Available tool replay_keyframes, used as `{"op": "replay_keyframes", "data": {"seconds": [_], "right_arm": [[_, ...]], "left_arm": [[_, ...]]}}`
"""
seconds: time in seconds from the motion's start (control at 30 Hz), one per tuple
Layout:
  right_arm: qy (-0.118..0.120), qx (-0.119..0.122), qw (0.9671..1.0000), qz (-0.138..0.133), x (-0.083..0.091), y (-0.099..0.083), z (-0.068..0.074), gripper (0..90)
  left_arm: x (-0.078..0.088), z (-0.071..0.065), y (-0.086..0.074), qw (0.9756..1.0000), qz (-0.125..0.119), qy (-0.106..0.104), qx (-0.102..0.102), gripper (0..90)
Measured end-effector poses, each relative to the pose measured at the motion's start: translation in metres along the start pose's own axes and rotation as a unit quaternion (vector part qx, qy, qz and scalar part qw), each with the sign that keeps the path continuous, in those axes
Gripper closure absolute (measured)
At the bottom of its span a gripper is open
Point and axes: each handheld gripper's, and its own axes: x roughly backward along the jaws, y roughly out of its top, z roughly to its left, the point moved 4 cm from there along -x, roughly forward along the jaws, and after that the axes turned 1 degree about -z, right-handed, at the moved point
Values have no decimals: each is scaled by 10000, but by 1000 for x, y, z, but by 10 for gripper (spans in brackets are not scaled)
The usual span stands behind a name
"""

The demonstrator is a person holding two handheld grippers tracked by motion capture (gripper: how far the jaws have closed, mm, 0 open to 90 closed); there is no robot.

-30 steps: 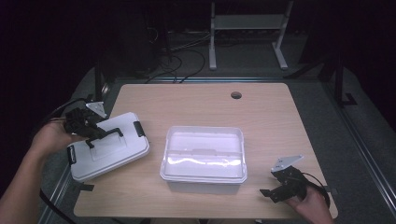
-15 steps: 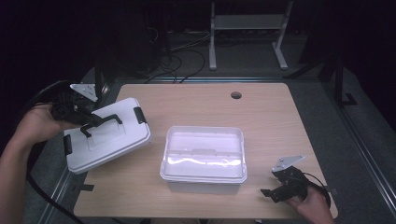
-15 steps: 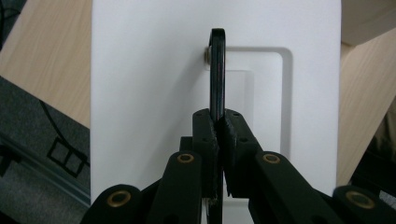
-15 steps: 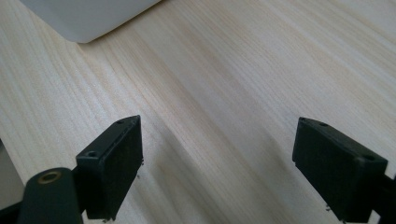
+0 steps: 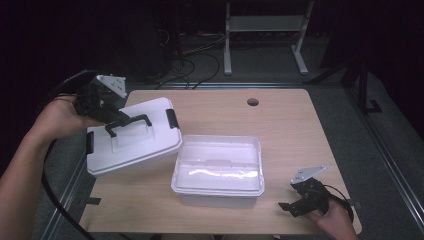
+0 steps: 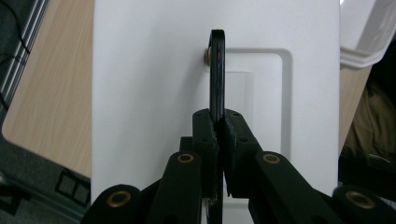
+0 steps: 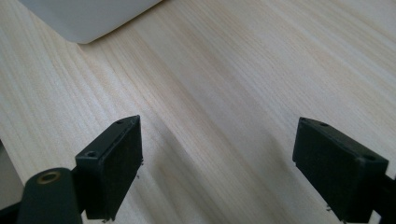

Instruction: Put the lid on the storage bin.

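Currently the wooden bench (image 5: 295, 130) carries an open white plastic bin (image 5: 218, 170) at its middle, near the front edge. The white lid (image 5: 132, 137) hangs tilted over the bench's left side, its right edge just beside the bin's left rim, whether touching I can't tell. Left gripper (image 5: 116, 116) has its jaws clenched on the lid's black handle (image 6: 216, 70), handle edge-on between the pads in the left gripper view. Right gripper (image 5: 289, 206) sits at the bench's front right corner, well apart from the bin, jaws spread wide with bare wood between them.
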Motion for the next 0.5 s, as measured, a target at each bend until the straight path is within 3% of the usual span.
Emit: {"op": "replay_keyframes", "data": {"seconds": [0.03, 0.07, 0.1, 0.13, 0.33, 0.5], "right_arm": [[0, 0, 10000, 0, 0, 0, 0, 153], [-3, 30, 10000, -17, 0, 0, 0, 153], [-3, 30, 10000, -17, 0, 0, 0, 153], [-9, 34, 10000, -23, 1, 0, 0, 154], [-25, 29, 10000, -62, 3, 0, -1, 154], [-20, 22, 10000, -72, 4, 0, -1, 154]], "left_arm": [[0, 0, 0, 10000, 0, 0, 0, 847], [-1, -4, 11, 9999, -29, -75, -118, 847], [-1, -4, 11, 9999, -29, -75, -118, 847], [-2, -7, 22, 9996, -41, -142, -237, 847], [-8, -17, 50, 9983, -10, -224, -533, 847], [-15, -25, 68, 9972, -12, -306, -685, 847]]}}
